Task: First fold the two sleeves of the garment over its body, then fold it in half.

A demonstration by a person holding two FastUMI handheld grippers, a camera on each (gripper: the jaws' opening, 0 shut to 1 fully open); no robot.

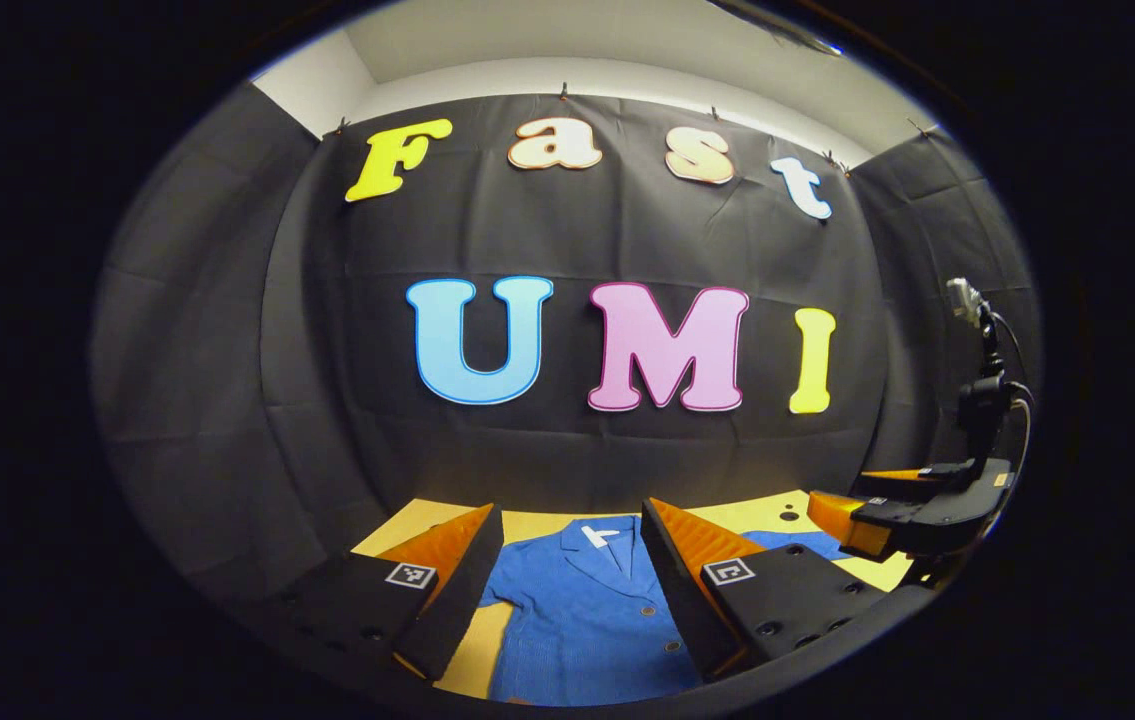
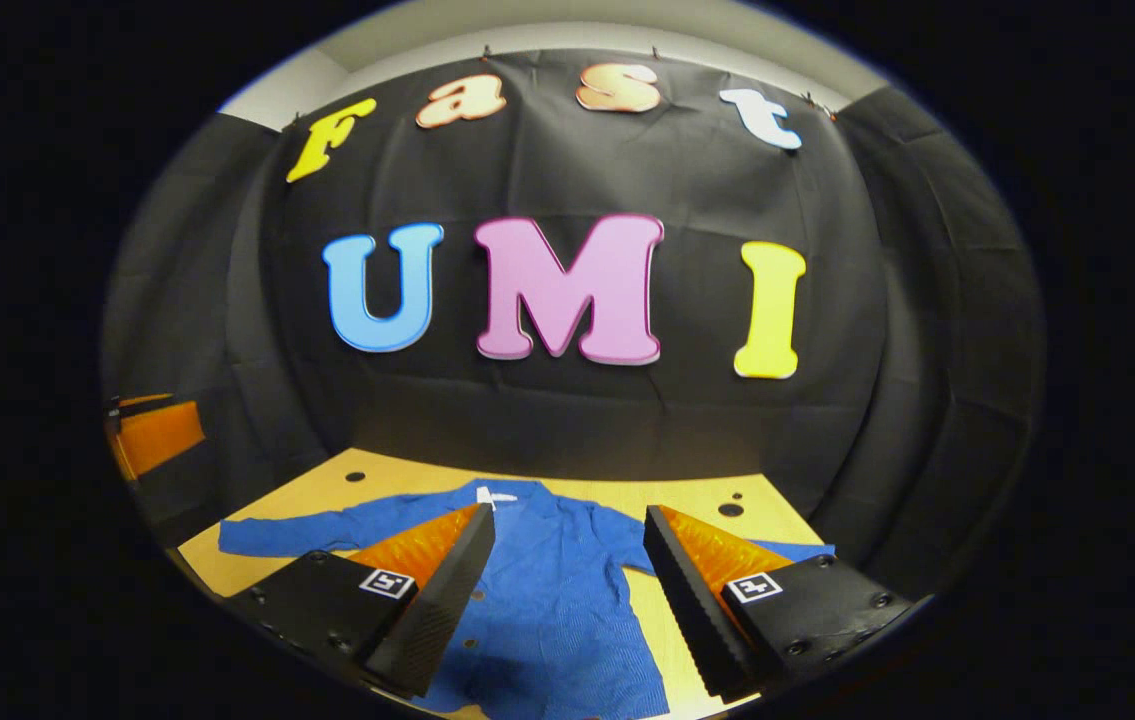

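Note:
A blue buttoned garment [image 2: 557,590] lies flat on the yellow table [image 2: 627,495], collar toward the back wall, both sleeves spread out sideways. One sleeve [image 2: 297,535] stretches far to the left in the right gripper view. My right gripper [image 2: 567,530] hovers open above the garment's body, nothing between its fingers. In the left gripper view the garment [image 1: 577,620] shows with its collar and buttons between the fingers of my left gripper [image 1: 572,525], which is open and held above it. The right gripper [image 1: 887,520] also appears at the right of the left gripper view.
The black cloth wall stands close behind the table's far edge. Small dark holes [image 2: 730,509] mark the tabletop near the back. Bare table [image 2: 697,500] lies beyond the collar.

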